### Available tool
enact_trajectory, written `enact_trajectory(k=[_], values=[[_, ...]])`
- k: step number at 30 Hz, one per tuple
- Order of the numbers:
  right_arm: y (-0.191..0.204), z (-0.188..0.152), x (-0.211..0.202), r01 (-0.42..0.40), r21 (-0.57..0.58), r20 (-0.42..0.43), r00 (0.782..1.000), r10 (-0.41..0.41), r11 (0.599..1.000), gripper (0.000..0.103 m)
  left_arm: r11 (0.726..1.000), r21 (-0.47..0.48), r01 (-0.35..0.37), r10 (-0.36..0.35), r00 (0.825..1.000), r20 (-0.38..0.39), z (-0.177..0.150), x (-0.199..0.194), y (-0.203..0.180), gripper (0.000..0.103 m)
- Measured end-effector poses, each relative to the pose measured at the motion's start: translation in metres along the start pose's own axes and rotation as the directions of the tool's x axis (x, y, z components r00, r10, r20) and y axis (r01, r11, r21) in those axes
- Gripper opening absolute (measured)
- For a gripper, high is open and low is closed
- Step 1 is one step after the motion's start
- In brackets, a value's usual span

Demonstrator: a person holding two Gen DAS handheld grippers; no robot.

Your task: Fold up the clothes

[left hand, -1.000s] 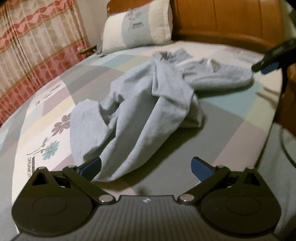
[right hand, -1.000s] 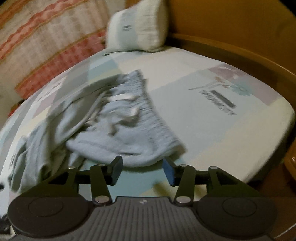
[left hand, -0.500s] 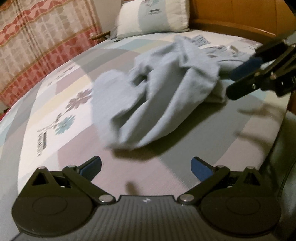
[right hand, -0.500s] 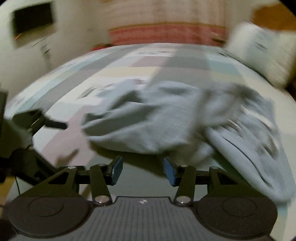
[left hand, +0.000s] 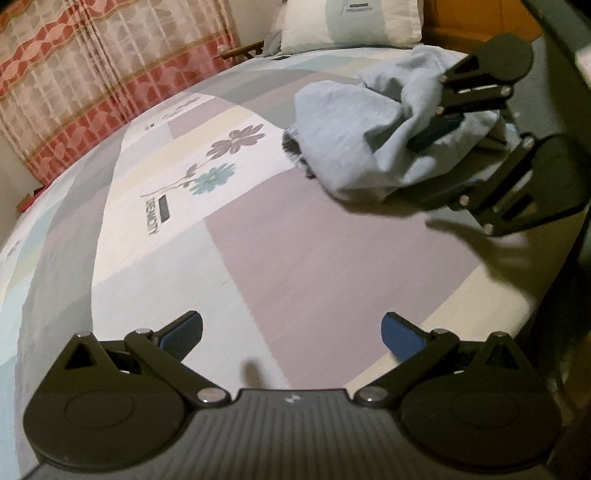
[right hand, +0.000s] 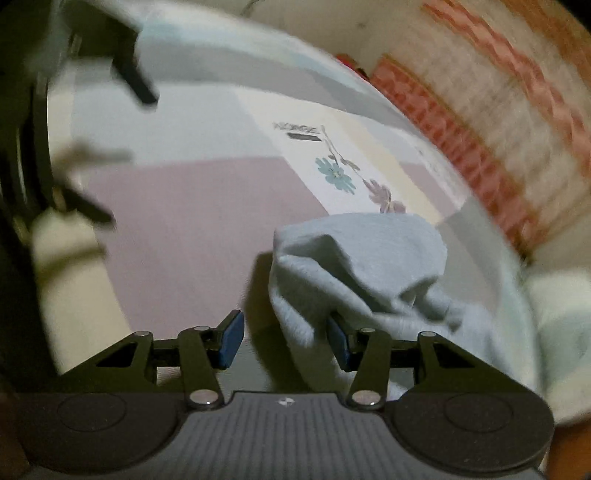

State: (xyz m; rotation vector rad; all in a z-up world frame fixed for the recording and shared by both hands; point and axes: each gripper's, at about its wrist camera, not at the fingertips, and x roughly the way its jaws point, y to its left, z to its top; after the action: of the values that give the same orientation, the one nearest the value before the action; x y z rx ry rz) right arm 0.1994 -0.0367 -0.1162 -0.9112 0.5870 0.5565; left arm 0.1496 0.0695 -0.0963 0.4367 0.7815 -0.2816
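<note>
A light grey-blue garment (left hand: 351, 140) lies bunched on the patchwork bed sheet (left hand: 295, 240), at the upper right of the left wrist view. My right gripper (left hand: 417, 162) reaches into it from the right, its jaws apart on either side of a fold. In the right wrist view that fold of the garment (right hand: 354, 266) hangs between the blue pads (right hand: 231, 341) and rests against the right one, and the right gripper (right hand: 284, 343) stays open. My left gripper (left hand: 291, 332) is open over bare sheet, well short of the garment. It shows blurred as the left gripper (right hand: 125, 151) at the far left.
A pillow (left hand: 351, 22) leans on the wooden headboard (left hand: 480, 29) at the far end. A red and cream curtain (left hand: 92, 74) hangs along the left side. The flower print (left hand: 214, 177) marks the sheet's middle. The bed's edge (left hand: 517, 306) drops off at the right.
The right gripper swung round from the waistband end and now has the garment's other end between its open jaws. The garment slid to the far right of the left wrist view. Both jaw gaps look unchanged.
</note>
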Motion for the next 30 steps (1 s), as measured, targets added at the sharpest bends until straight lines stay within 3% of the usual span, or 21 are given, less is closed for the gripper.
enact_trajectory(k=[1,4,10,17,19,22,24,30], values=[[0.005,0.002,0.005,0.029,-0.048,-0.015,0.999,-0.029,0.998,0.053,1.0,-0.007,0.006,-0.006,1.0,0.002,-0.003,-0.001,0.003,0.102],[0.01,0.006,0.013,0.049,-0.123,-0.071,0.996,-0.058,0.991,0.004,1.0,-0.023,0.019,-0.018,1.0,0.015,-0.009,-0.003,0.008,0.102],[-0.023,0.035,-0.017,-0.014,-0.052,-0.037,0.999,0.012,0.999,0.004,0.995,-0.071,0.067,-0.063,0.996,0.057,-0.019,-0.008,0.021,0.102],[-0.074,0.09,-0.034,-0.13,0.062,0.08,0.989,0.125,0.99,0.003,0.99,-0.109,0.085,-0.075,0.993,0.095,-0.026,-0.013,0.033,0.102],[-0.086,0.106,-0.038,-0.206,0.097,0.141,0.971,0.192,0.974,0.003,0.989,-0.12,0.085,-0.073,0.993,0.097,-0.028,-0.013,0.037,0.102],[-0.1,0.131,-0.045,-0.324,0.131,0.236,0.928,0.288,0.937,0.001,0.987,-0.139,0.081,-0.068,0.993,0.093,-0.032,-0.013,0.044,0.102],[-0.103,0.147,-0.046,-0.347,0.118,0.267,0.914,0.307,0.931,0.001,0.986,-0.151,0.076,-0.064,0.994,0.087,-0.035,-0.013,0.048,0.102],[-0.094,0.148,-0.016,-0.307,0.126,0.159,0.945,0.286,0.943,0.006,0.98,-0.183,0.077,-0.063,0.995,0.08,-0.037,-0.01,0.055,0.102]])
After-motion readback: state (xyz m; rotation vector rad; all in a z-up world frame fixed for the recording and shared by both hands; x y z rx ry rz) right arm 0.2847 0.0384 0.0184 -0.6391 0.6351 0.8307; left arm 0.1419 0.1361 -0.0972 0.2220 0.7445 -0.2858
